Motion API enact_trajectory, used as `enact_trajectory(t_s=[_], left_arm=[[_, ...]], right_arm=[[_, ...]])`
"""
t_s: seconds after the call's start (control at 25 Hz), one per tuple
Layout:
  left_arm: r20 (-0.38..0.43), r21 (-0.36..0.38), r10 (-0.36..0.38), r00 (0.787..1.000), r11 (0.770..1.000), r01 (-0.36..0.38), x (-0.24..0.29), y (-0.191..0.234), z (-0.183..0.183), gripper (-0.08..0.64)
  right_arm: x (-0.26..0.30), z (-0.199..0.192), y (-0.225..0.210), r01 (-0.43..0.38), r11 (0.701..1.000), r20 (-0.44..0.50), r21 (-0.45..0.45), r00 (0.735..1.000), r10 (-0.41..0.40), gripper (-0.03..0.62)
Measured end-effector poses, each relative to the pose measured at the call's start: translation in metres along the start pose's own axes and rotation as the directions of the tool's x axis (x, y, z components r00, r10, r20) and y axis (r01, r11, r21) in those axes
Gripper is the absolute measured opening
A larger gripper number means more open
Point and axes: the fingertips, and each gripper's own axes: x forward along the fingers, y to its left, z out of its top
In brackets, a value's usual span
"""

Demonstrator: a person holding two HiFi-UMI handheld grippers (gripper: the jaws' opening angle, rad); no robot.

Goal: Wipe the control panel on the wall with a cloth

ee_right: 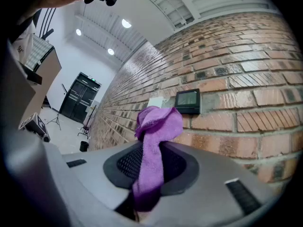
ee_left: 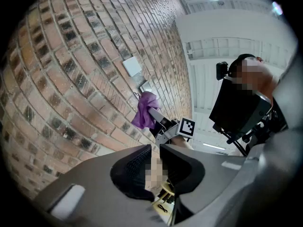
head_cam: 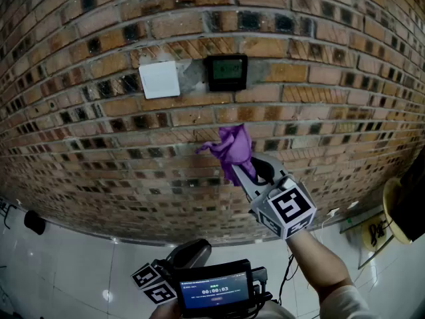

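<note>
The black control panel point(head_cam: 226, 72) with a small screen is set in the brick wall, and it also shows in the right gripper view as the control panel point(ee_right: 188, 100). My right gripper point(head_cam: 255, 170) is shut on a purple cloth point(head_cam: 232, 148), raised below the panel and a short way off it. In the right gripper view the cloth point(ee_right: 154, 141) bunches up out of the right gripper point(ee_right: 150, 167). My left gripper point(head_cam: 189, 251) hangs low near my body; in its own view the left gripper point(ee_left: 155, 157) has its jaws together with nothing in them.
A white blank plate point(head_cam: 159, 78) sits just left of the panel. A device with a lit timer screen point(head_cam: 216, 291) is at the bottom edge. A yellow object point(head_cam: 392, 211) is at the right. Black double doors point(ee_right: 80, 98) stand far along the wall.
</note>
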Motion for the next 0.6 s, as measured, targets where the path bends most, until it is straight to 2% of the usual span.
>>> enact_trajectory(t_s=[0.28,0.6], left_arm=[[0.008,0.006,0.001,1.000,1.000,-0.001,0.000,-0.001,0.006,0.057],[0.026,0.037,-0.008,1.000,0.999,0.007,0.000,-0.001,0.018,0.057]], right_arm=[[0.027,0.030,0.000,-0.015,0.998,0.043,-0.065,0.999,0.018,0.089],[0.064,0.072,-0.010,0.005,0.990,0.104,-0.143,0.994,0.010,0.089]])
